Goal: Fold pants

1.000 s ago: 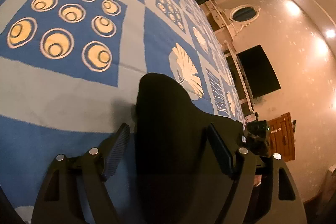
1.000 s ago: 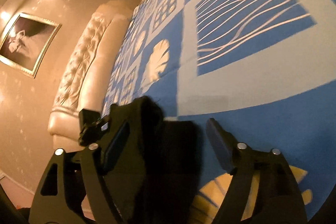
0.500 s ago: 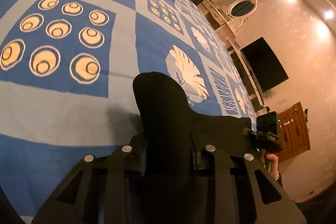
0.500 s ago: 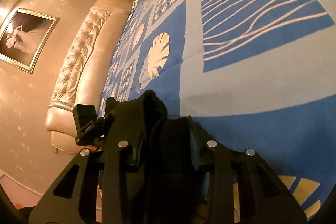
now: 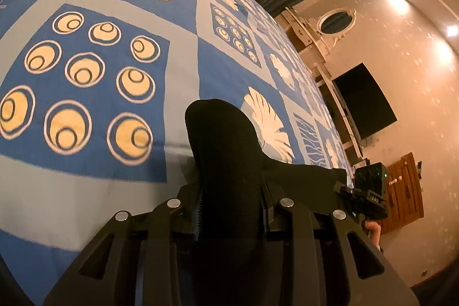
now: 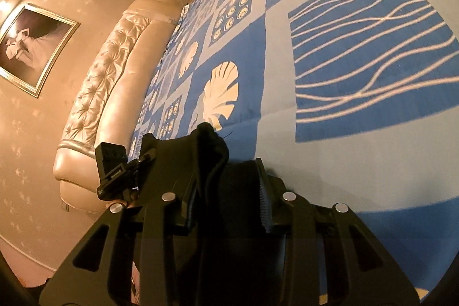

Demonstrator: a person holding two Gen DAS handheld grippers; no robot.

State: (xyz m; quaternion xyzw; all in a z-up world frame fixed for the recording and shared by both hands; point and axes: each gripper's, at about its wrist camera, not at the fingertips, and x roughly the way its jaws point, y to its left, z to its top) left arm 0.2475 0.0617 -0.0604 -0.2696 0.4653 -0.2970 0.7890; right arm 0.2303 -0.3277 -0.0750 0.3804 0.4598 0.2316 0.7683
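- Black cloth, the pants (image 5: 226, 151), is bunched up at the near edge of the bed, and both tools have hold of it, one at each end of the same stretch of fabric.
- Left gripper (image 5: 231, 212): its two fingers are pressed together on a thick hump of the pants, which pokes up and forward past the pads. Taking that much cloth, I'd say, keeps the grip from slipping once the fabric is lifted.
- Right gripper (image 6: 228, 204): likewise clamped on the pants (image 6: 212, 154), with a rumpled fold standing up between its fingers (a stray thread sticks out at the top).
- Between the two, the cloth runs in a dark band; from the left camera the other tool shows at the far right, from the right camera at the far left. Two holds on one edge suggests they mean to carry it over evenly, so it lands straight.
- Bedspread (image 5: 183, 82), blue and grey with shells and rings, lies flat and bare ahead of both: room, I judge, for laying the fold.
- Headboard (image 6: 114, 93), padded and pale, runs along the side seen by the right camera.
- How the rest of the pants lies I cannot tell; it is hidden beneath the tools.
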